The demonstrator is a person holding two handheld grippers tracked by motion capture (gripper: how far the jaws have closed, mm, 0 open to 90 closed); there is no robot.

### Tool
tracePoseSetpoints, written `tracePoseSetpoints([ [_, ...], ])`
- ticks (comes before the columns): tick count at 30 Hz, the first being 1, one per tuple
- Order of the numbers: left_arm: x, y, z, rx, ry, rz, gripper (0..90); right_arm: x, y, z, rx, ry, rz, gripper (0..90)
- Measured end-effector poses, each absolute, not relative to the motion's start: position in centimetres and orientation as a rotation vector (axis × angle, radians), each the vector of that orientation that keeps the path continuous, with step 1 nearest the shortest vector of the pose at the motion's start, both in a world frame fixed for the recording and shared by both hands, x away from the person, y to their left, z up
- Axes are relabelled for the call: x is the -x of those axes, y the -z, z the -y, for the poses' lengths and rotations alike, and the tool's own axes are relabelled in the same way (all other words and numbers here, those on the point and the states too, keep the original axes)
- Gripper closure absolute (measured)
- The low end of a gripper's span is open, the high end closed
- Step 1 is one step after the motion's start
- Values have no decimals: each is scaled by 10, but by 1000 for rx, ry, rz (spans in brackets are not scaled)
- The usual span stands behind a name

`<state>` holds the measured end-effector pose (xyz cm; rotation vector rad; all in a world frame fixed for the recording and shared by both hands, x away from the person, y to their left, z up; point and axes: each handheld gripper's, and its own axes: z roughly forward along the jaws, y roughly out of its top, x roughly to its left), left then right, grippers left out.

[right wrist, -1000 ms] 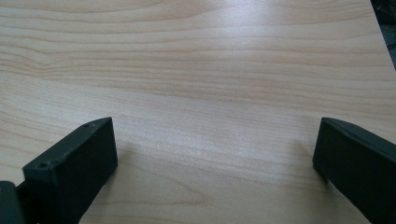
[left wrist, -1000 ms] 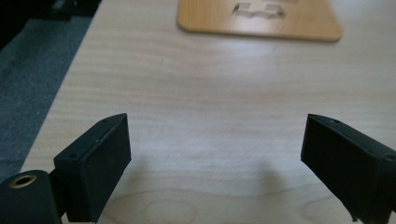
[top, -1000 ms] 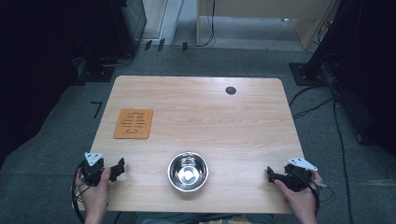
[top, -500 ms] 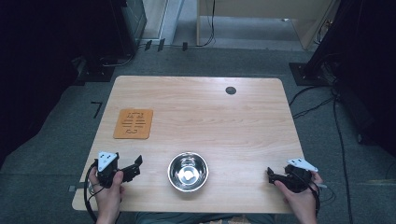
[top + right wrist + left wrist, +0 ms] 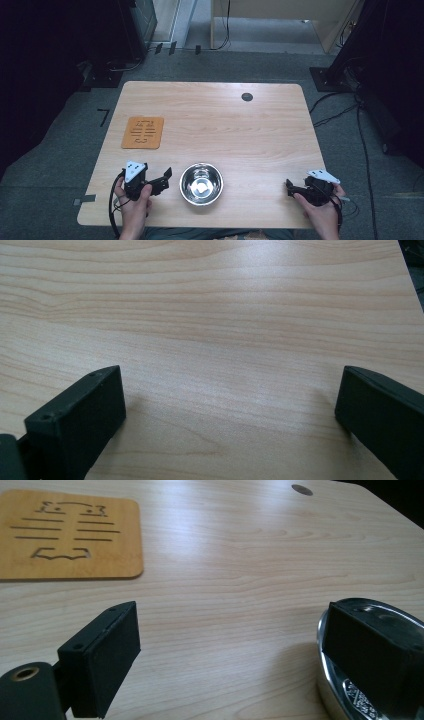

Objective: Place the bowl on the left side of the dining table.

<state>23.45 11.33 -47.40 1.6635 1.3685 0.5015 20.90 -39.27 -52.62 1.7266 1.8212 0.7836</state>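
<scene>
High view. A pale wooden counter (image 5: 210, 115) stood on grey carpet. A steel bowl (image 5: 201, 183) sat near the counter's near edge, about midway across. An orange cut-out mat (image 5: 143, 132) lay flat toward the left side, well apart from the bowl. A small dark round hole (image 5: 247, 97) marked the far right part of the top. The left claw (image 5: 162, 181), held in the person's left hand (image 5: 134, 206), lay just left of the bowl, pointing at it. The right claw (image 5: 290, 186), held in the right hand (image 5: 320, 212), rested near the near right corner, pointing left, well apart from the bowl.

Left claw view. The two black jaws stood wide apart with bare wood between them and nothing gripped. The right-hand jaw overlapped the bowl's rim (image 5: 327, 680); whether it touched could not be told. The mat (image 5: 67, 535) lay beyond, upper left.

Right claw view. The jaws were spread wide and empty, over plain wood grain (image 5: 215, 340).
</scene>
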Motion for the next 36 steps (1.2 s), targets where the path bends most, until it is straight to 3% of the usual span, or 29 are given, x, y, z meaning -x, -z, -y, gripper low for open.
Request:
tracePoseSetpoints([
  [9, -236, 478, -99, -1680, -454, -1376, 89, -209, 526, 392, -1729, -783, -1820, 0],
  [20, -235, 487, -81, -1772, -359, -1327, 312, -209, 526, 392, -1729, -783, -1821, 0],
  [36, -244, 504, -66, -1861, -165, -1259, 531, -209, 526, 393, -1729, -783, -1820, 0],
])
